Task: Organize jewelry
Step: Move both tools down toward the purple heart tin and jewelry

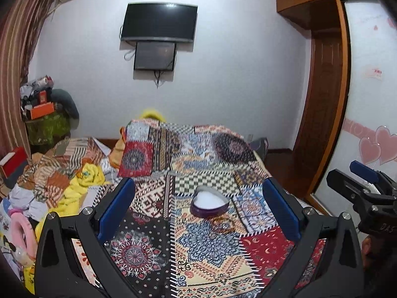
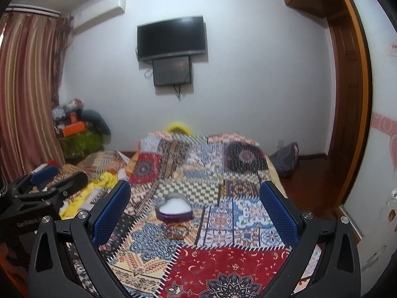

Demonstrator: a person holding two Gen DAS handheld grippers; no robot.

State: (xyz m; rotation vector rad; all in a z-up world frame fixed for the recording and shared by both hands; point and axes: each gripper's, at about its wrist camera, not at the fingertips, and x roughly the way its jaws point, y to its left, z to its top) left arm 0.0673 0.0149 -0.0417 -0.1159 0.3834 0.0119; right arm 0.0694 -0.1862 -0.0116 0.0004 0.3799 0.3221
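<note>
A heart-shaped purple tin [image 1: 209, 204] with white padding inside sits open on the patterned bedspread [image 1: 218, 253]. It also shows in the right wrist view [image 2: 174, 209]. Just in front of it lies a small beaded bracelet [image 1: 221, 226], seen in the right wrist view [image 2: 176, 232] too. My left gripper [image 1: 198, 208] is open and empty, held above the bed short of the tin. My right gripper [image 2: 194, 211] is open and empty, also short of the tin. Each gripper appears at the edge of the other's view, the right one [image 1: 359, 186] and the left one [image 2: 49, 181].
A patchwork spread [image 2: 223, 260] covers the bed. Crumpled clothes and bedding [image 1: 62, 173] pile up at the left. A cluttered side table [image 1: 44, 114] stands by the curtain. A TV [image 1: 158, 22] hangs on the far wall. A wooden door [image 1: 320, 104] is at the right.
</note>
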